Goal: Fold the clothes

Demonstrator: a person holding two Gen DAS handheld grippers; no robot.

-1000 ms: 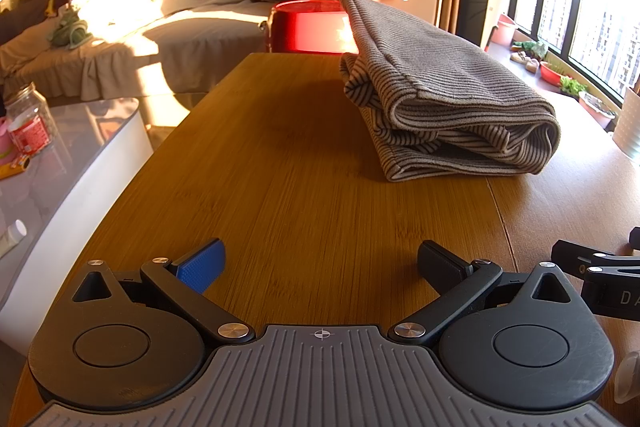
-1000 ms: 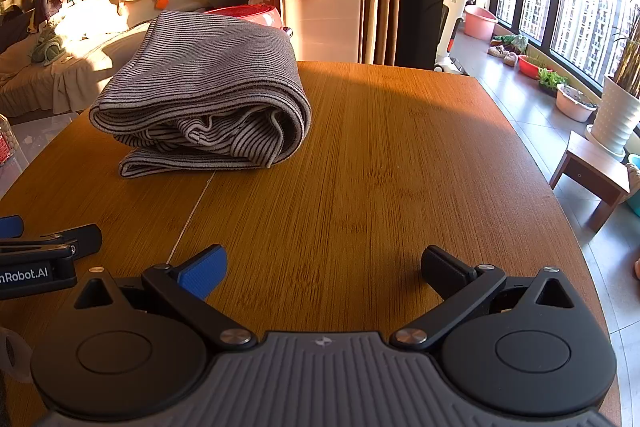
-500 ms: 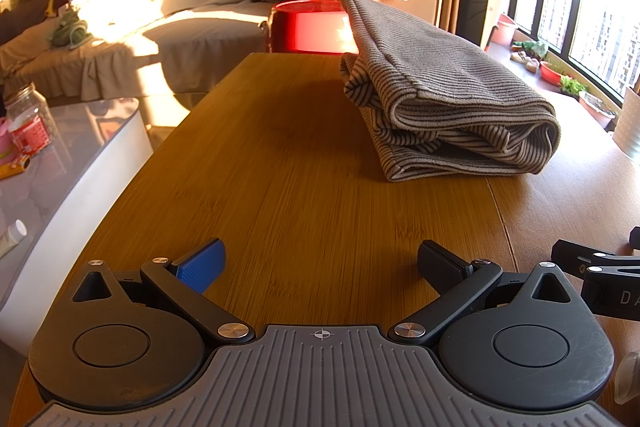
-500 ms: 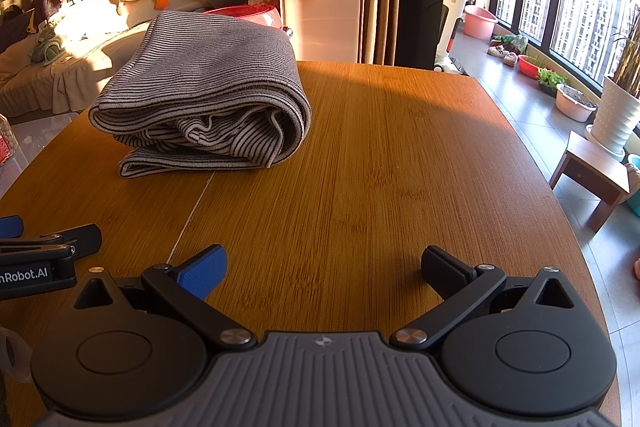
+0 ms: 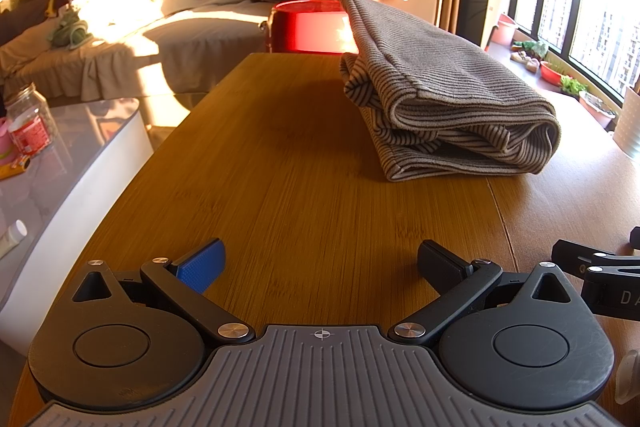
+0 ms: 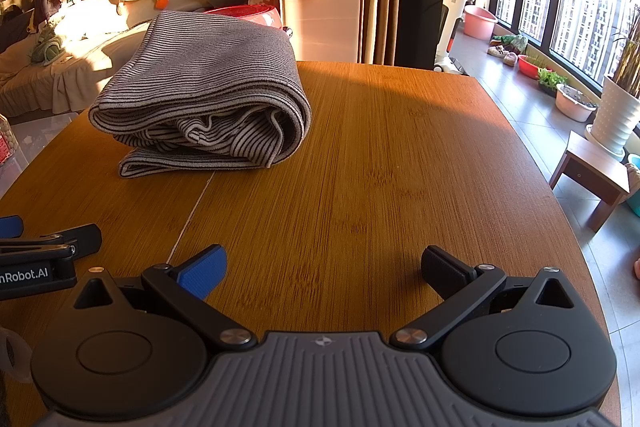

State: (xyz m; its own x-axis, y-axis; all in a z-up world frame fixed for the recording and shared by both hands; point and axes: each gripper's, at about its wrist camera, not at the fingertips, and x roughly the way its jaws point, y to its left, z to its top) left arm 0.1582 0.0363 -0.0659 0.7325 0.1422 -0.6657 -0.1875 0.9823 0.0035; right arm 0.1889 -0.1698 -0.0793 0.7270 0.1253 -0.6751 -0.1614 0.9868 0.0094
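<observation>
A: Where's the garment (image 5: 448, 95)?
B: On the table (image 5: 280, 187), folded in about 3 layers, well ahead of both grippers. Left gripper (image 5: 320, 263) gapes empty; right gripper (image 6: 324, 265) too.
A: Handling?
B: Soft, light, floppy, I'd judge. Pinch the bottom hem.

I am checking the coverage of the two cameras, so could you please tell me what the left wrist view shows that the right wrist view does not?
Only the left wrist view shows the grey glass-topped side table with its clear jar. Only the right wrist view shows the white ribbed plant pot on a small wooden stool. Both show the folded grey striped garment on the wooden table, the red tub behind it, and the open left gripper and right gripper, both empty.
</observation>
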